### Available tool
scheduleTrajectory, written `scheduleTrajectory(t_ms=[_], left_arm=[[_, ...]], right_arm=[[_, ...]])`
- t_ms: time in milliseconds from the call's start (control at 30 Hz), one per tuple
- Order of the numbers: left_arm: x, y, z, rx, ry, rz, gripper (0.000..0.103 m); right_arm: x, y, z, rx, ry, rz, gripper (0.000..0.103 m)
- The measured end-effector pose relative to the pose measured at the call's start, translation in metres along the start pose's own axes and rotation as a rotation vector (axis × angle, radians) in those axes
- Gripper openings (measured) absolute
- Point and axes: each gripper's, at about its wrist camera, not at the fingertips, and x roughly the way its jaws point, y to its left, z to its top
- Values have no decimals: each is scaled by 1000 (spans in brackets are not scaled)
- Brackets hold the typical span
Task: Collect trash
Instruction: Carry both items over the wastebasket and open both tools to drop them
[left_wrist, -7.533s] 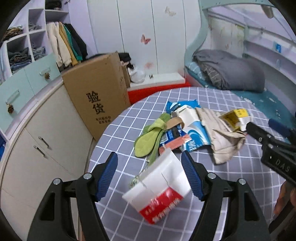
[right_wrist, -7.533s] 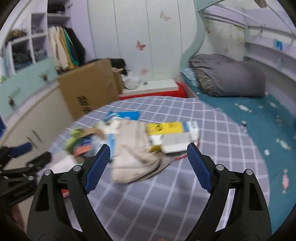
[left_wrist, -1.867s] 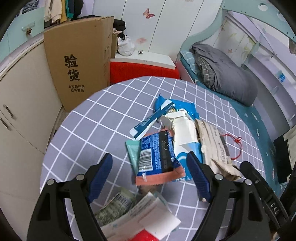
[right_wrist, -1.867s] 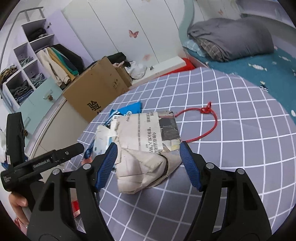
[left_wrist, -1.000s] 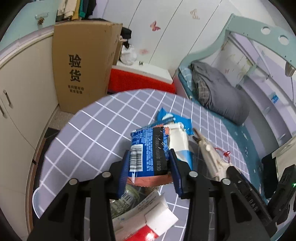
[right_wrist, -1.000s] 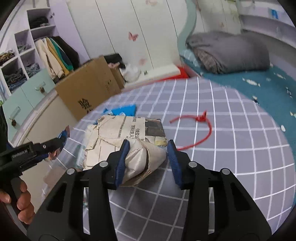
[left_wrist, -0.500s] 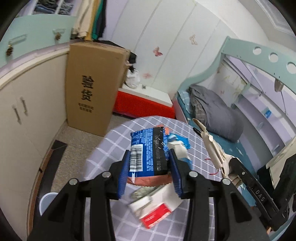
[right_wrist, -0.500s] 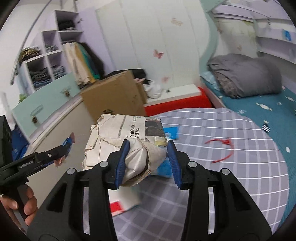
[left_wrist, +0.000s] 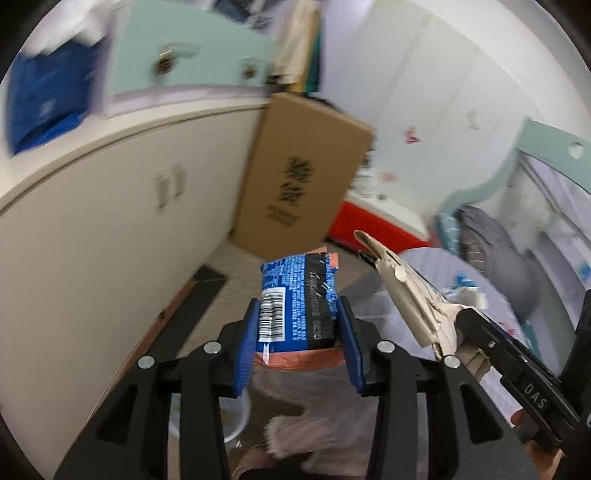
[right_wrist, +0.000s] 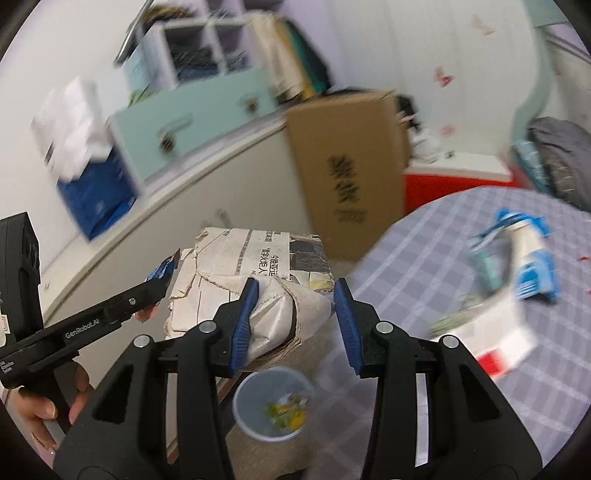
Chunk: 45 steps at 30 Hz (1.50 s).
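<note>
My left gripper (left_wrist: 297, 321) is shut on a blue snack wrapper (left_wrist: 295, 288) with a barcode and an orange edge, held in the air over the floor. My right gripper (right_wrist: 293, 295) is shut on a crumpled wad of newspaper (right_wrist: 255, 254), also off the table. Right below the newspaper stands a small pale bin (right_wrist: 273, 402) with a few scraps inside; the left wrist view catches only its rim (left_wrist: 240, 417). The two grippers are side by side: the left gripper (right_wrist: 162, 275) shows at the left of the right wrist view, and the newspaper (left_wrist: 406, 295) shows edge-on in the left wrist view.
The round table with a grey checked cloth (right_wrist: 424, 258) lies to the right, carrying a blue-and-white packet (right_wrist: 524, 251) and a white-and-red box (right_wrist: 495, 343). A tall cardboard box (right_wrist: 347, 166) leans on the cream cabinet (left_wrist: 92, 229). A hand (right_wrist: 37, 406) grips the left tool.
Both grippers have swung left off the table with their loads still gripped. The cabinet, the floor and the bin now fill the view; the table has slid to the right.
</note>
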Motion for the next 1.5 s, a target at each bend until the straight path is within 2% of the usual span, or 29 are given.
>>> scheduleTrajectory(t_ms=[200, 367, 567, 733, 767, 800, 833, 1000, 1500], left_arm=[[23, 75, -29, -89, 71, 97, 40], [55, 119, -62, -158, 162, 159, 40], [91, 148, -101, -214, 266, 189, 40], [111, 166, -120, -239, 307, 226, 40], [113, 170, -122, -244, 307, 238, 40], [115, 175, -123, -252, 308, 254, 40], [118, 175, -123, -259, 312, 261, 40], [125, 187, -132, -272, 337, 273, 40], [145, 163, -137, -229, 387, 232, 40]], right_arm=[[66, 49, -40, -61, 138, 23, 41], [115, 65, -82, -103, 265, -1, 41], [165, 71, -125, -124, 400, -28, 41], [195, 73, -143, -111, 451, -19, 44], [201, 73, -145, -100, 460, -9, 49], [208, 70, -149, -84, 482, 1, 61], [213, 68, -152, -73, 495, 5, 69], [224, 61, -164, -53, 518, -9, 71], [192, 48, -144, -27, 413, -31, 75]])
